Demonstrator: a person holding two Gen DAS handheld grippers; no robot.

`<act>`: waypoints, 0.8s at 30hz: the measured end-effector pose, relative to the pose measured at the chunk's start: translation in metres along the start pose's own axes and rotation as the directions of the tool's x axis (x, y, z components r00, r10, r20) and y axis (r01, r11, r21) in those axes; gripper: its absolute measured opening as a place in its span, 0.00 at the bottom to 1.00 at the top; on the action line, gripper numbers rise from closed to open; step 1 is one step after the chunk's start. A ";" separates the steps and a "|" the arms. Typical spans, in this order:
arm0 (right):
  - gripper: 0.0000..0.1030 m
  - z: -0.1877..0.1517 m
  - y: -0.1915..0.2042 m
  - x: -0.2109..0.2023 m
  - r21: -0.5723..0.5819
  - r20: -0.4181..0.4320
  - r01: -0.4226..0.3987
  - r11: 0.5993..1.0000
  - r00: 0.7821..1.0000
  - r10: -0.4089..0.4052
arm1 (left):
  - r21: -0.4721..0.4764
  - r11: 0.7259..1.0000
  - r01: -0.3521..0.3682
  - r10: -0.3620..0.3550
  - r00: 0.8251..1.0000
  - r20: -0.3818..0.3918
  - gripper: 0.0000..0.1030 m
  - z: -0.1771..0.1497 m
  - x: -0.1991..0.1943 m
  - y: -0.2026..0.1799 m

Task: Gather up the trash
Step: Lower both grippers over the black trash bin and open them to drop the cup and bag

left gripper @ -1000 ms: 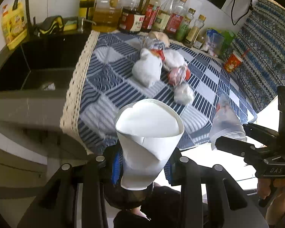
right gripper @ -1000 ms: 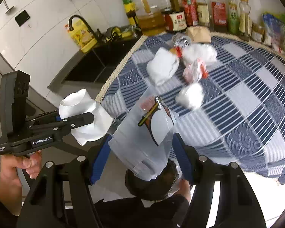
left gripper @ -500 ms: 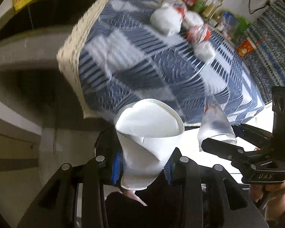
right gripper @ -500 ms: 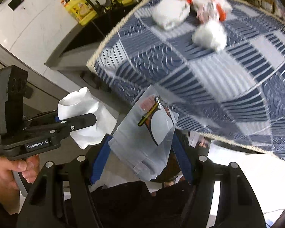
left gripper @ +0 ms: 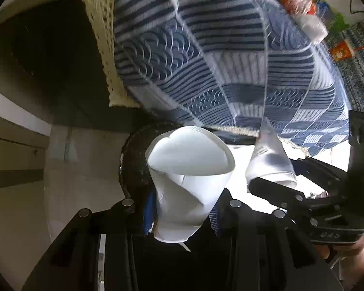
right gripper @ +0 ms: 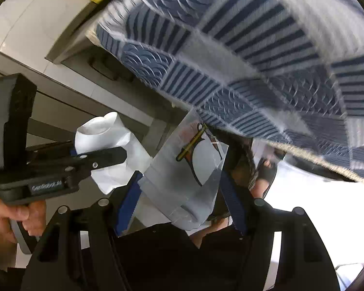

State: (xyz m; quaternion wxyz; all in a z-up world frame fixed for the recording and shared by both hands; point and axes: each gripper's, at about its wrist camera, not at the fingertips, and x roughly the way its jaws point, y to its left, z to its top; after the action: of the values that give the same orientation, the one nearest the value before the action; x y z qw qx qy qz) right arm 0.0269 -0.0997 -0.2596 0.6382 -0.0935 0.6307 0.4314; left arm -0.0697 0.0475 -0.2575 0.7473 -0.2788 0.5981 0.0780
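Both grippers have dropped below the desk edge since a second ago: the blue patterned tablecloth (left gripper: 230, 55), which lay ahead of them with its trash in plain view, now fills the top of both views from underneath and blurs with the motion.

One crushed white paper cup (left gripper: 189, 181) sits in the left gripper (left gripper: 182, 208), whose jaws are closed on the cup's lower half, mouth up and dented. One clear plastic cup (right gripper: 189, 172) with a printed figure on its wall sits in the right gripper (right gripper: 182, 194), jaws closed against its flattened sides. Each cup also shows in the other wrist view, held near its neighbour but apart.

Both cups look very light and thin-walled. The paper one is soft and already creased, so a hold on the narrow lower body suits it and more squeeze only folds it further. The plastic one is slick and springy and could slide out if the grip slackens.

A dark round rim (left gripper: 133, 165) just behind the paper cup is probably a bin, though little of it shows. On the far part of the desk a few blurred wrapped items (left gripper: 305, 7) remain; they cannot be counted here.
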 end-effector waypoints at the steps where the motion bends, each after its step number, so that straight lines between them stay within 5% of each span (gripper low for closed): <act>1: 0.64 -0.001 -0.003 0.007 0.010 -0.014 -0.002 1.000 1.000 0.003 | -0.005 1.000 0.000 0.000 1.000 -0.008 0.34 -0.001 0.003 0.001; 14: 0.65 -0.004 -0.022 0.039 0.093 -0.084 -0.043 0.995 0.995 0.050 | -0.070 0.998 -0.008 0.002 0.997 -0.081 0.35 -0.002 0.033 0.014; 17: 0.77 0.000 -0.024 0.031 0.091 -0.059 -0.052 0.995 0.997 0.057 | -0.103 0.995 -0.007 -0.002 0.996 -0.091 0.55 0.000 0.036 0.019; 24: 0.77 0.004 -0.030 0.020 0.113 -0.034 -0.042 0.993 0.998 0.046 | -0.115 0.993 -0.023 0.013 0.996 -0.094 0.57 0.004 0.034 0.025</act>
State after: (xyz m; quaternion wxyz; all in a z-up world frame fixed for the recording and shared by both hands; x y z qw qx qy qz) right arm 0.0464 -0.1064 -0.2890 0.6211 -0.0515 0.6676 0.4073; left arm -0.0681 0.0634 -0.2968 0.7005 -0.3197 0.6291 0.1064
